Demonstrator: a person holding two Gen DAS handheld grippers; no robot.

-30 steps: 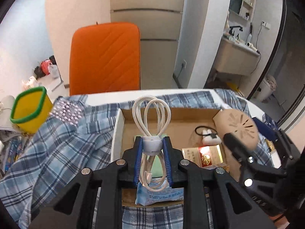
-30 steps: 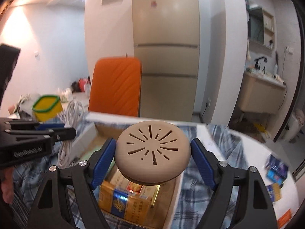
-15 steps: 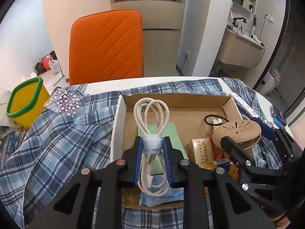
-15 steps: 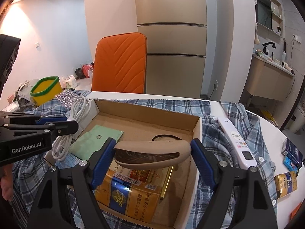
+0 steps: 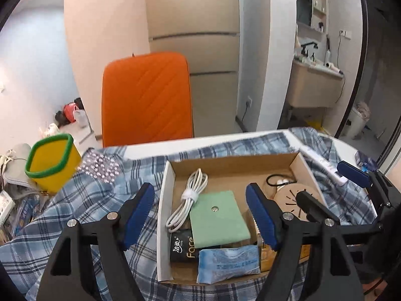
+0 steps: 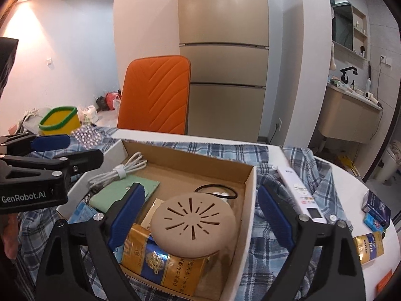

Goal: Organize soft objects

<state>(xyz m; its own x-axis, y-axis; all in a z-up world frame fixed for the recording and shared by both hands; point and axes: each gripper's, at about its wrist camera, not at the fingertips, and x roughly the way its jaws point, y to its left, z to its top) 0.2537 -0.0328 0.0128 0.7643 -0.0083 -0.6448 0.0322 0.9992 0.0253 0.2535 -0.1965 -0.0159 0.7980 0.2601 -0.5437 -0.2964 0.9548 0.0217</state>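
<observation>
An open cardboard box (image 5: 233, 166) (image 6: 250, 185) sits on a blue plaid shirt (image 5: 82, 208). Inside lie a coiled white cable (image 5: 186, 200) (image 6: 117, 171), a green pouch (image 5: 218, 217), a blue tissue pack (image 5: 228, 262), a dark "Face" pack (image 5: 181, 247), a black hair tie (image 6: 216, 192) and a tan round slotted disc (image 6: 194, 219) (image 5: 288, 198) resting on a gold-and-blue carton (image 6: 160, 260). My left gripper (image 5: 200, 215) is open and empty above the box's left half. My right gripper (image 6: 200, 218) is open, with the disc lying between its fingers.
A yellow cup with a green rim (image 5: 51, 161) stands at the left by a sheet of rhinestones (image 5: 100, 166). A white remote (image 6: 298, 192) lies on the shirt right of the box. Small packs (image 6: 371, 228) lie at the far right. An orange chair (image 5: 146, 97) stands behind the table.
My left gripper has opened and let the white cable drop into the box. My right gripper has opened and left the tan disc on the carton. Both grippers have pulled back.
</observation>
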